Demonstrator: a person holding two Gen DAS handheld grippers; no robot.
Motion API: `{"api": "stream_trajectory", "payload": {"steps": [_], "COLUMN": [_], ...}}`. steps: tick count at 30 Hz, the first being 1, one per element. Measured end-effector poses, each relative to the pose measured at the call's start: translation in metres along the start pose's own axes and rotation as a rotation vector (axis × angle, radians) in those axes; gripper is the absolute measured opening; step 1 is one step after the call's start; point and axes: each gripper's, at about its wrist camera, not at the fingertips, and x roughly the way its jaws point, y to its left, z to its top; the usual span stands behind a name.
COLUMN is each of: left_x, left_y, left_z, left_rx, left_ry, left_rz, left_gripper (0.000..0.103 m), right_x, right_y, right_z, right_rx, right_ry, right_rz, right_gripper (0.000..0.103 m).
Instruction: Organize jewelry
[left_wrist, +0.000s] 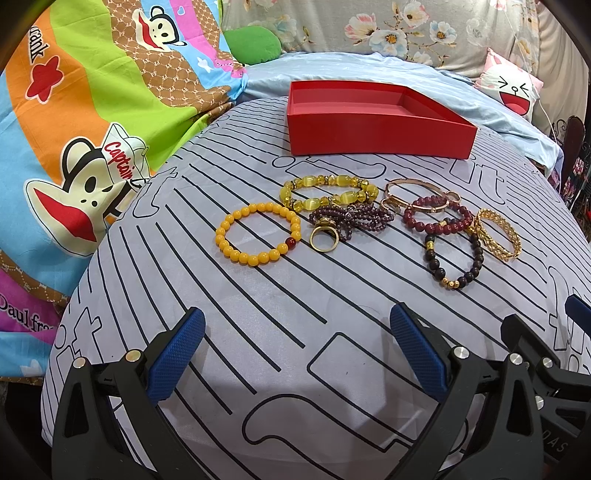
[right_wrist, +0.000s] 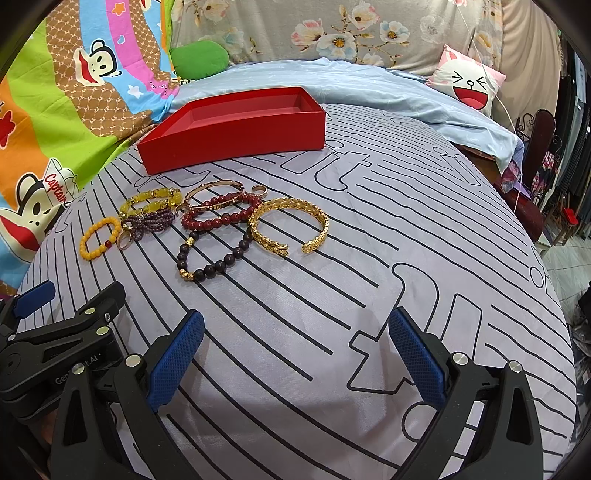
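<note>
An empty red box (left_wrist: 380, 133) (right_wrist: 236, 142) sits at the back of the striped grey cloth. In front of it lies a cluster of jewelry: a yellow bead bracelet (left_wrist: 258, 233) (right_wrist: 100, 238), a pale yellow crystal bracelet (left_wrist: 328, 192), a purple bead strand (left_wrist: 351, 218), a gold ring (left_wrist: 324, 236), a dark red bead bracelet (left_wrist: 437, 214) (right_wrist: 218, 214), a thin rose-gold bangle (left_wrist: 417, 194), a dark brown bead bracelet (right_wrist: 214, 258) and a gold cuff (left_wrist: 496, 238) (right_wrist: 288, 227). My left gripper (left_wrist: 297, 328) and right gripper (right_wrist: 295, 328) both stand open, empty, short of the jewelry.
A cartoon-print quilt (left_wrist: 74, 110) is heaped at the left, with a green cushion (left_wrist: 255, 44) and a floral sofa back behind. A pink-and-white face cushion (right_wrist: 467, 83) sits at the back right. The cloth drops off at the right toward furniture and floor.
</note>
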Motion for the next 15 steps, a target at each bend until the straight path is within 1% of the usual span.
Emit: {"api": "stream_trajectory", "payload": {"steps": [15], "left_x": [0.0007], "left_y": [0.0006], "left_z": [-0.0007], "left_rx": [0.0], "left_ry": [0.001], "left_rz": [0.0], "left_gripper": [0.096], "right_x": [0.0014], "right_y": [0.0003], "right_z": [-0.0004], "right_rx": [0.001], "right_ry": [0.004], "right_rz": [-0.001], "right_gripper": [0.096]}}
